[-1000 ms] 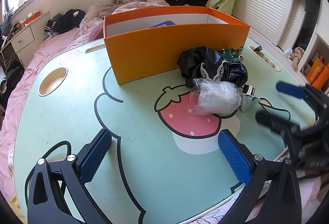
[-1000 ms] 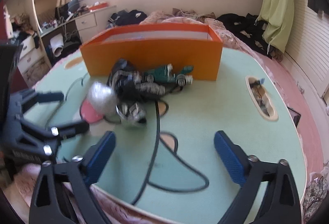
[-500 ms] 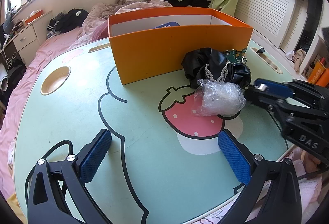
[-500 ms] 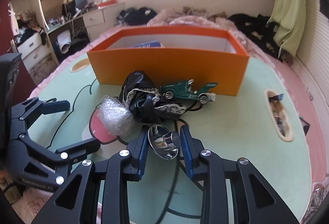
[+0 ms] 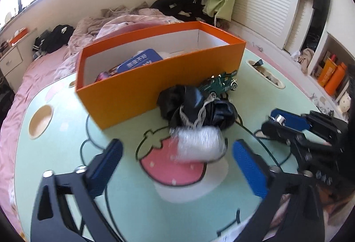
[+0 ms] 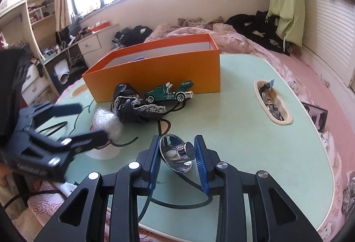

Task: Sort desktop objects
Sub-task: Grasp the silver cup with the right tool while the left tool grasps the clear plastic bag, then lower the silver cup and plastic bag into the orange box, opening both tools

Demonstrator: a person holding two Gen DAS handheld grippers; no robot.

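My right gripper [image 6: 177, 153] is shut on a shiny metal funnel-shaped cup [image 6: 177, 154], held above the mint table [image 6: 244, 131]; it also shows in the left wrist view [image 5: 286, 123]. My left gripper [image 5: 177, 166] is open, its fingers either side of a clear bubble-wrap ball [image 5: 199, 145] on the strawberry print; the ball also shows in the right wrist view [image 6: 106, 120]. Behind it lie a black lace-trimmed cloth [image 5: 195, 106] and a green toy car [image 5: 221, 83]. An orange box [image 5: 159, 77] stands behind, with a blue packet [image 5: 139, 61] inside.
The table has an oval recess with scraps [image 6: 271, 102] on the right and a round cup recess [image 5: 41, 122] on the left. A phone [image 6: 317, 115] lies beyond the right edge. Pink bedding [image 6: 288, 69] surrounds the table.
My left gripper has moved forward and up to the bubble-wrap ball. My right gripper has lifted and drawn back with the metal cup, which it took hold of within the last second.
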